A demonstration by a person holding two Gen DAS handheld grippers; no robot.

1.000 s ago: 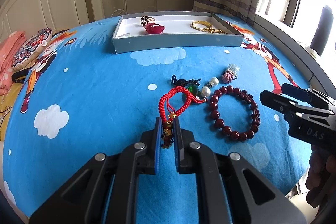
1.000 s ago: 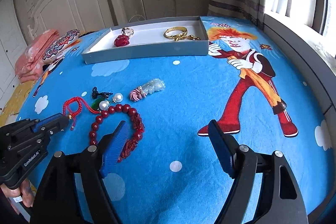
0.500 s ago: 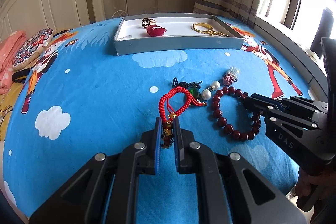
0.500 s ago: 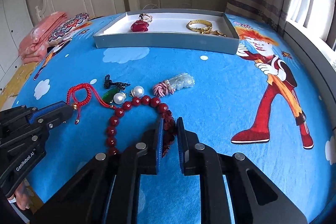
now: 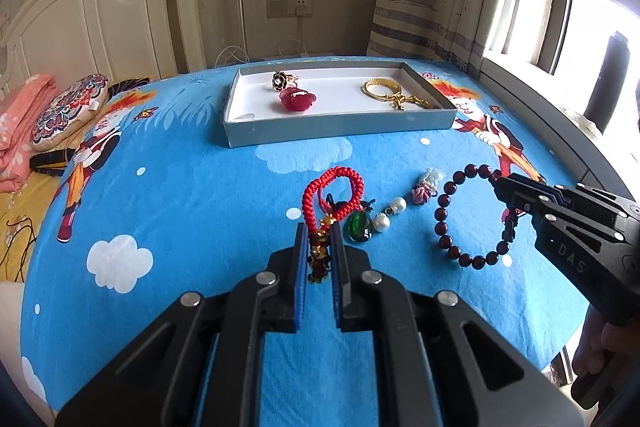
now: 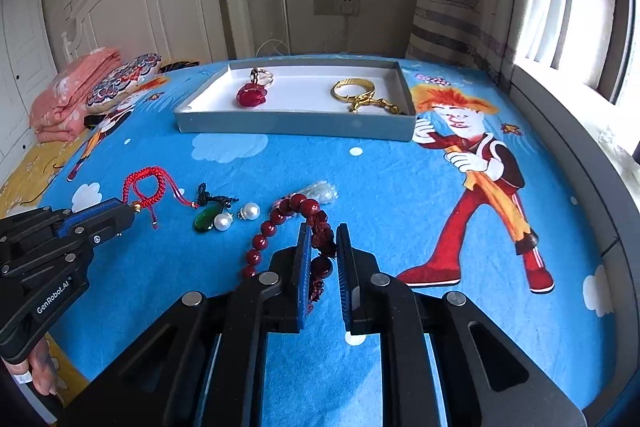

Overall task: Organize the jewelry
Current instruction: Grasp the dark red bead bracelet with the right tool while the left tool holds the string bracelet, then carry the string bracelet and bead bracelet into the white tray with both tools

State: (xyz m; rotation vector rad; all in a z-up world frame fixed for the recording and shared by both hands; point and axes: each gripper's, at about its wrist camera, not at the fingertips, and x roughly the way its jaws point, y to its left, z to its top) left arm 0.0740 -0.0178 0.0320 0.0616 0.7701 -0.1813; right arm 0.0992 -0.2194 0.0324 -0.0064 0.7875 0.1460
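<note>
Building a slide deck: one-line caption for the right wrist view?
Right gripper clamps a dark red bead bracelet above the blue bedsheet, tray beyond.

A: Any lettering you can read?

B: 2 bits. "DAS" stands in pale letters on the black side of the right hand-held gripper (image 5: 498, 187), seen from the left one.

A: And the other?

B: "GenRobot.AI" in white runs along the black body of the left hand-held gripper (image 6: 130, 213), seen from the right one. Nothing else is legible.
</note>
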